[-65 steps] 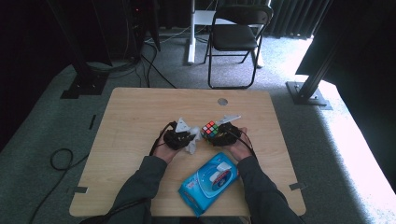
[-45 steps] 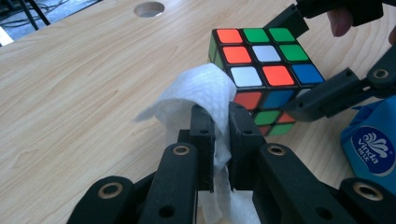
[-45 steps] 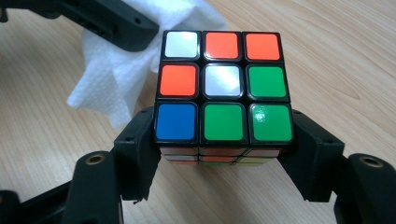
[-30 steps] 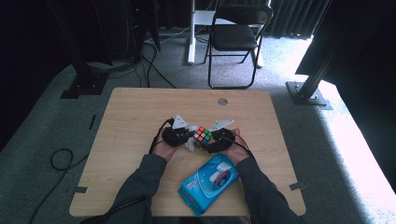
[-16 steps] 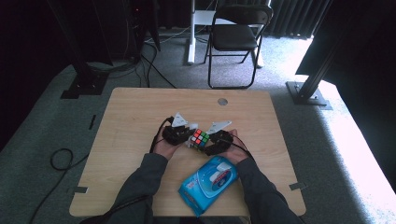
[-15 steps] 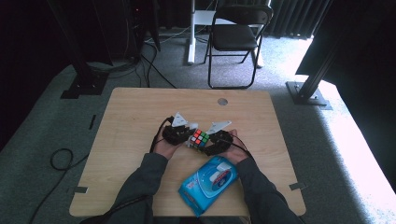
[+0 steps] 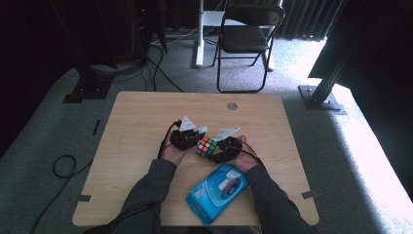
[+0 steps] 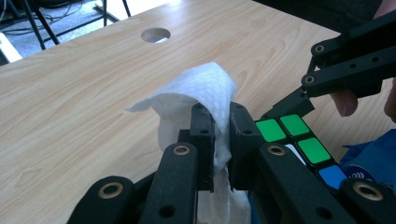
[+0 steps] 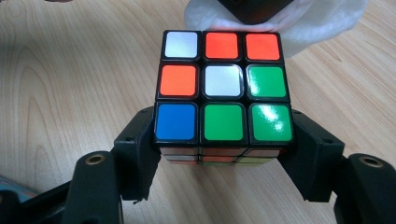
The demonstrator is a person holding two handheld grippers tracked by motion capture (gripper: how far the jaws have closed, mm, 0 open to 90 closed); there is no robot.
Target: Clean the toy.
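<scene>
Over a wooden table point(image 7: 136, 126), the right gripper point(image 9: 219, 140) clamps a Rubik's cube point(image 9: 223, 88) between its jaws while the left gripper point(image 8: 219, 135), pinching a white wipe point(image 8: 196, 93), should press evenly against the cube's far face

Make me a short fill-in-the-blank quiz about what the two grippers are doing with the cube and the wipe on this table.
1. The left gripper is shut on a white ____.
2. The right gripper holds a puzzle ____ between its jaws.
3. The centre square of the cube's top face is ____.
4. The pack of wipes on the table is ____ in colour.

Missing words: wipe; cube; white; blue
</scene>
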